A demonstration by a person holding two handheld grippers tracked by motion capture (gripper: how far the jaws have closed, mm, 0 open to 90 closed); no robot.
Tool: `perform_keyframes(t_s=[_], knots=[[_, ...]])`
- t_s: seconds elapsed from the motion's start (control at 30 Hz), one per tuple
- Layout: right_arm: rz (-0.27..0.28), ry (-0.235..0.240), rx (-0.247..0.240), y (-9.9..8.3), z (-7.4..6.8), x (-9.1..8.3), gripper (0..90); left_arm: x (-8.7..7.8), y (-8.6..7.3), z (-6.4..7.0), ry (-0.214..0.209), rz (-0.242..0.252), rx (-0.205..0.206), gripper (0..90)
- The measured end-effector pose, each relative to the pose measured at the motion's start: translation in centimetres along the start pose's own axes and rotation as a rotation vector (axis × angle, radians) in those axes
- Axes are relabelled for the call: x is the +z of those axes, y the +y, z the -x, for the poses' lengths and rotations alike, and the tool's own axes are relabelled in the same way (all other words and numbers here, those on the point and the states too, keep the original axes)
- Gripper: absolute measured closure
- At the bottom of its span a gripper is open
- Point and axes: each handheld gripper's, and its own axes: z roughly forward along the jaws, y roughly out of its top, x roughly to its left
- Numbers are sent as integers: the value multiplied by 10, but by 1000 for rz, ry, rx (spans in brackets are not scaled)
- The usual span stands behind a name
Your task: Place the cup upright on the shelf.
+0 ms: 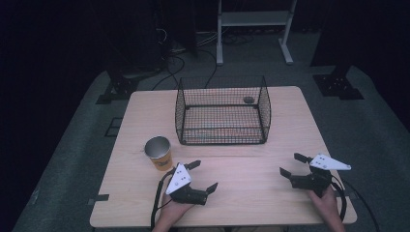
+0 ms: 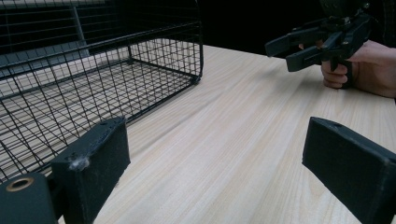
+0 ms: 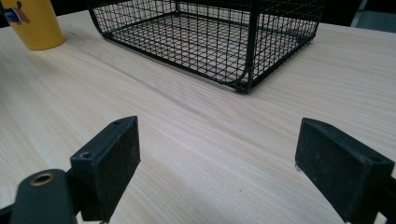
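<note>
My left tongs (image 1: 204,175) gape wide, holding nothing, just beside the yellow cup (image 1: 159,152); my right tongs (image 1: 290,164) are also wide and bare. The cup stands upright on the tabletop (image 1: 251,169), mouth up, left of the wire basket (image 1: 222,112), whose long axis runs across the tabletop.

Black wire basket (image 1: 222,110) mid-table, small dark disc (image 1: 248,100) behind it (white rack (image 1: 255,19) beyond).
</note>
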Motion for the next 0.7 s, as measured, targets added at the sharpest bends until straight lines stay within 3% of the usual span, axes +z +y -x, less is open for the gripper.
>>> perform_keyframes(t_s=[0.23,0.7], knots=[[-3,-7,-11,0,-2,0,130,-8,4,-5,24,23,-3,68],[-17,-17,-15,0,-3,1,130,-25,20,-14,28,56,10,51]])
